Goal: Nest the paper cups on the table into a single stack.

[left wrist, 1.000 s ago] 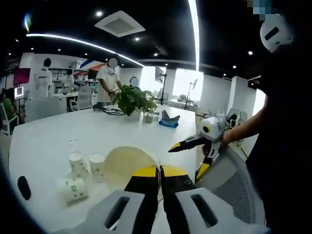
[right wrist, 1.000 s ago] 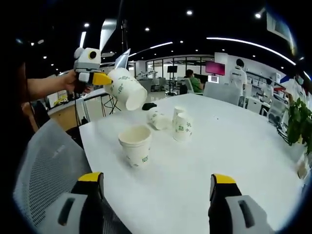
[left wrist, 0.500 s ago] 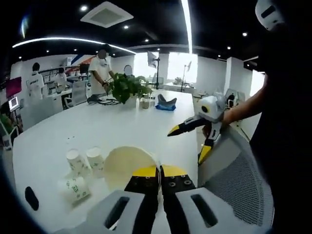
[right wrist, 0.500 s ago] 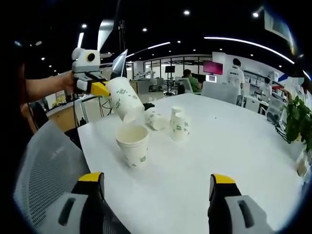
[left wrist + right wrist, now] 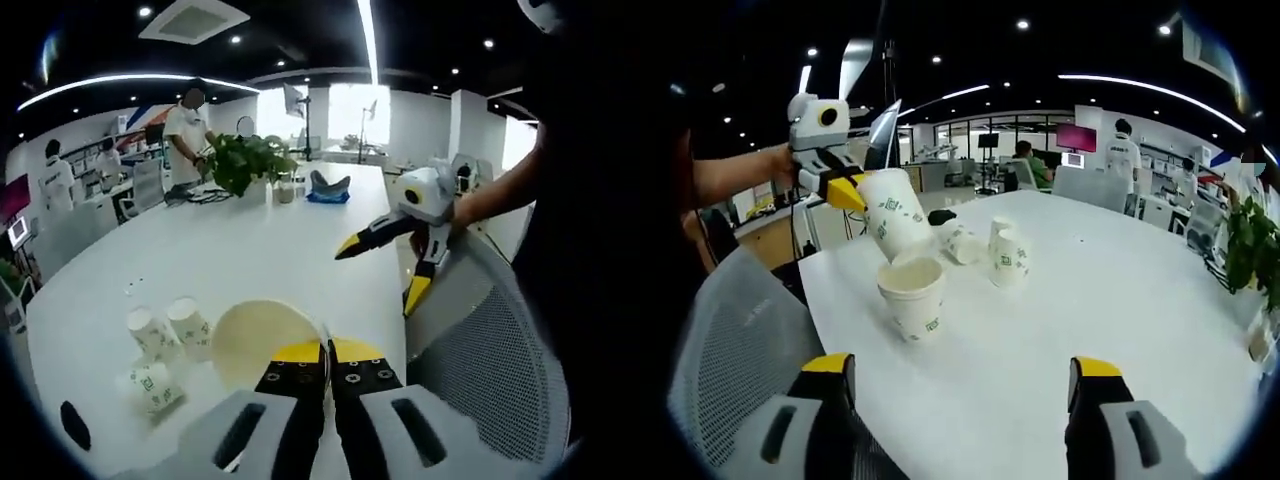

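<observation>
Over a white office table (image 5: 1120, 300), left tool (image 5: 852, 190) grips a paper cup (image 5: 890, 212); right tool (image 5: 960, 385) gapes.

Bright ceiling strips, window glare, fisheye warping

In the right gripper view a paper cup (image 5: 914, 298) stands upright on the table (image 5: 1090, 300) near its edge; the held cup (image 5: 888, 212) hangs tilted just above its mouth; two upright cups (image 5: 1008, 252) stand behind, with a fallen cup (image 5: 962, 244) just left of them; a chair (image 5: 725, 340) sits before the table.
</observation>
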{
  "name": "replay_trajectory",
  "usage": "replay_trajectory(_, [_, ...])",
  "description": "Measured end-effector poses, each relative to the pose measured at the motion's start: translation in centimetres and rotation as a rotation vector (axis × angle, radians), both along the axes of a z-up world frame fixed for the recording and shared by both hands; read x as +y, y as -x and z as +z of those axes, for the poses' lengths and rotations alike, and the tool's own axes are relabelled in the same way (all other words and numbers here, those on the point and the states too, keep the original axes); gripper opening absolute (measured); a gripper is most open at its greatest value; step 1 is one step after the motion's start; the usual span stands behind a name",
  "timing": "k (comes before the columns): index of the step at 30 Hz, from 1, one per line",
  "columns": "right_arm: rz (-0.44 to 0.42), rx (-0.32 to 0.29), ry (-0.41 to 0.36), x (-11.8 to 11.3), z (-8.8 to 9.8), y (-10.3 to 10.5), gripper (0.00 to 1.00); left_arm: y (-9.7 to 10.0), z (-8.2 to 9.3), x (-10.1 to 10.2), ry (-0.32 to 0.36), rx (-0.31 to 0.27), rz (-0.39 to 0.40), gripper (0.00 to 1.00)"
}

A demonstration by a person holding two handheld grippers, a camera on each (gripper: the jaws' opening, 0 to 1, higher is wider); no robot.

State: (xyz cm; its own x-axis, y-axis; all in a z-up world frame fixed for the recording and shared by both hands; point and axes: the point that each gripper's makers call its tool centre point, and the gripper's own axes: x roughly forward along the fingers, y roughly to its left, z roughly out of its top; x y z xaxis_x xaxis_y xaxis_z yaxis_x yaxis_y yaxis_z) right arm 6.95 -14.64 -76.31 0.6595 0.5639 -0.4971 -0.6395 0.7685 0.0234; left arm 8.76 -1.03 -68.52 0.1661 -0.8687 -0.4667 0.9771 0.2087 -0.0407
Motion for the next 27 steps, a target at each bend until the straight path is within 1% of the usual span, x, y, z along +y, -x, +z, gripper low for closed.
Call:
replay_trajectory(5, [0.0,0.001,0.002,-0.1,-0.1,0.0,0.88,0.1,-0.6,-0.5,-0.045,-0.016,-0.031,0.0])
replay_trajectory(13, [-0.004,0.002,0.003,-0.2,-0.1,-0.1,0.88,0.3,-1.5,-0.7,-0.101,-0.017,-0.058,0.0])
replay_trajectory(27, [-0.008,0.005,0.005,-0.3,-0.2,-0.1,0.87,0.2,-2.6,-1.1,-0.164,-0.033,-0.118,0.0])
